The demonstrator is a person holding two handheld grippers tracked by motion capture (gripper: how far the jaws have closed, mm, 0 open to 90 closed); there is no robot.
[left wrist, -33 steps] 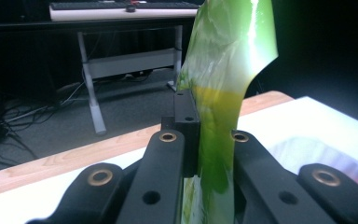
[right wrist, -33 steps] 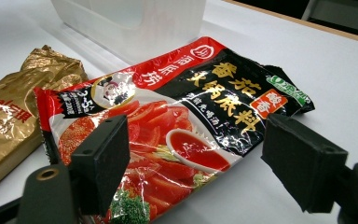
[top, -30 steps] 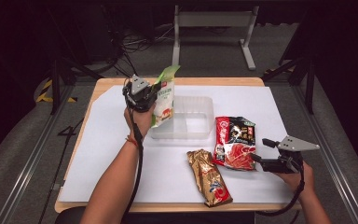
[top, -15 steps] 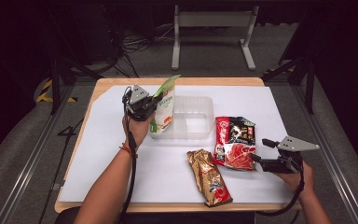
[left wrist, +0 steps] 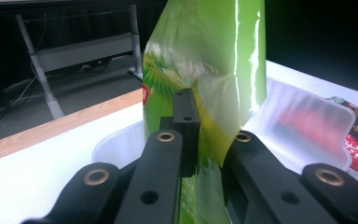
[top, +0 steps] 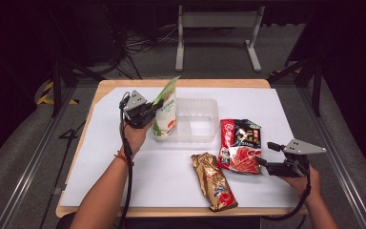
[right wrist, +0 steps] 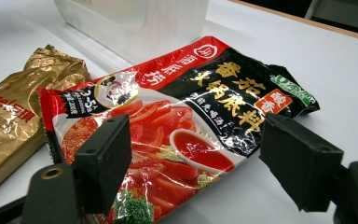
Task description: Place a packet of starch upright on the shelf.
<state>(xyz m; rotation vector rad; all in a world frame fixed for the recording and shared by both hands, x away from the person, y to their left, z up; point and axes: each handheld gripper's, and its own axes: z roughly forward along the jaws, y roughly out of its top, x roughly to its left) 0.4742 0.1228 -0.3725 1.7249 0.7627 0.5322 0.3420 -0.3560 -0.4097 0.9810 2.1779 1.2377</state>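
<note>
We hold the green packet [top: 166, 112] upright at the left end of the clear plastic tray [top: 205, 107], its lower end down inside the tray. Our left gripper [top: 148, 113] has its jaws clamped tight on the packet's side; in the left gripper view the film [left wrist: 205, 84] is pinched between them. Our right gripper [top: 262, 162] rests low at the table's right, jaws spread wide and empty, just beside the red-and-black sauce packet [top: 239, 145]. A gold packet [top: 213, 180] lies next to that on the white table [top: 100, 157].
</note>
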